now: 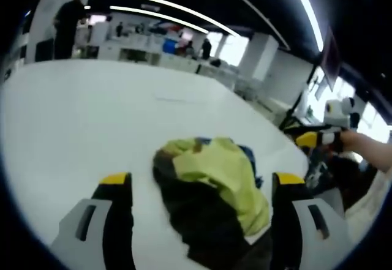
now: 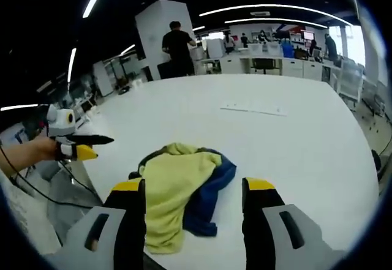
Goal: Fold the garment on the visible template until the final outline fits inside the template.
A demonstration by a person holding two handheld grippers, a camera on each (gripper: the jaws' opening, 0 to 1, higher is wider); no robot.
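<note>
Jaws of the left gripper [image 1: 202, 187] stand wide apart and hold nothing; they hang over the crumpled yellow, dark and blue cloth garment [image 1: 211, 196], likely lining up for a first grab. The right gripper [image 2: 195, 193] is wide open and empty too, with the garment [image 2: 177, 187] lying between its jaws in a heap on the big white table [image 2: 294, 147]. No template outline can be made out. A thin pale strip [image 2: 254, 109] lies far off on the table. A person in dark clothes [image 2: 177, 49] stands behind it, well clear.
</note>
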